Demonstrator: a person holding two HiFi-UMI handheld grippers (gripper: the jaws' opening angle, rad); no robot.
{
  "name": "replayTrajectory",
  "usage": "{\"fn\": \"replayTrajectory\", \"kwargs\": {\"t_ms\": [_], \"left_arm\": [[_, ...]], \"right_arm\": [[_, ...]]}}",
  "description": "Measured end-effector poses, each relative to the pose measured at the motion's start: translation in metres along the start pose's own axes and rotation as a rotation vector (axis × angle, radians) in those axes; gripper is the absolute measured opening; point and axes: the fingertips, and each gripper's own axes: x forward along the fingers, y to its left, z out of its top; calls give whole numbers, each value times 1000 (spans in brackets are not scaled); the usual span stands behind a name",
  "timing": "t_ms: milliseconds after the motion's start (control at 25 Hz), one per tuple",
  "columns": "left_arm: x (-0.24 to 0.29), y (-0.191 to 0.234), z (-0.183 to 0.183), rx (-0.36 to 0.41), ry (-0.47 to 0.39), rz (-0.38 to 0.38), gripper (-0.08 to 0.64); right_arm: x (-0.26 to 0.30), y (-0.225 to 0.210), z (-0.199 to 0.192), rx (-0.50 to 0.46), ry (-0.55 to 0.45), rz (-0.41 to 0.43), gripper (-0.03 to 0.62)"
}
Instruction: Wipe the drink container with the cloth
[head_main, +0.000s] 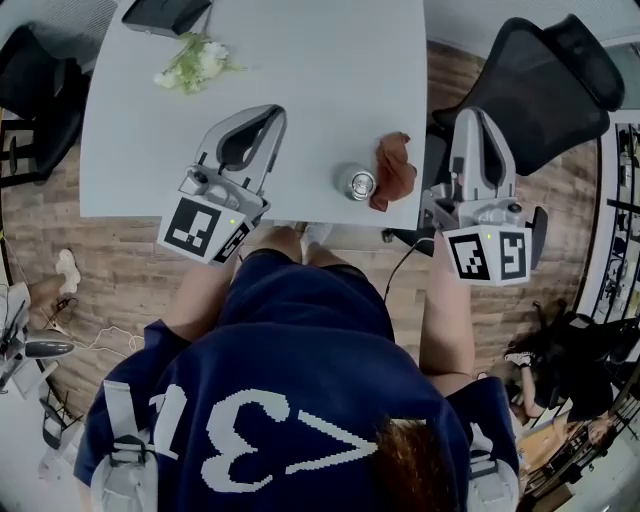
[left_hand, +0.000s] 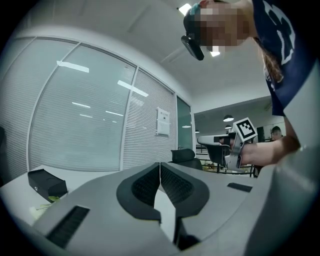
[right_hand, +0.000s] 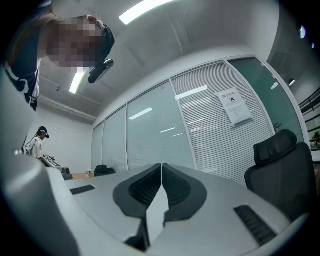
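Observation:
A silver drink can stands upright near the front edge of the pale table. A crumpled red-brown cloth lies just to its right, touching or nearly touching it. My left gripper hovers left of the can, shut and empty. My right gripper is off the table's right edge, right of the cloth, also shut and empty. In the left gripper view the jaws meet with nothing between them. The right gripper view shows the same. Both point up at the room, so can and cloth are hidden there.
A small bunch of white flowers and a black box lie at the table's far left. A black office chair stands to the right of the table, another to the left. The person's legs are at the front edge.

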Motion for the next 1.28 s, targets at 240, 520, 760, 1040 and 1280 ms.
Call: {"fn": "replayTrajectory", "kwargs": {"t_ms": [240, 520, 760, 1040, 1280], "left_arm": [[22, -31, -26, -71, 32, -268, 18], [39, -58, -59, -57, 135, -429, 18], [40, -86, -108, -82, 277, -573, 80], [25, -128, -149, 13, 367, -767, 232], [24, -163, -172, 153, 428, -826, 298]], "right_arm": [[1, -6, -42, 3, 91, -12, 26], [-11, -26, -102, -1, 275, -34, 29], [-37, -42, -182, -4, 480, -43, 31], [-65, -42, -261, 9, 710, -7, 162], [-77, -37, -300, 1, 827, 36, 221]]}}
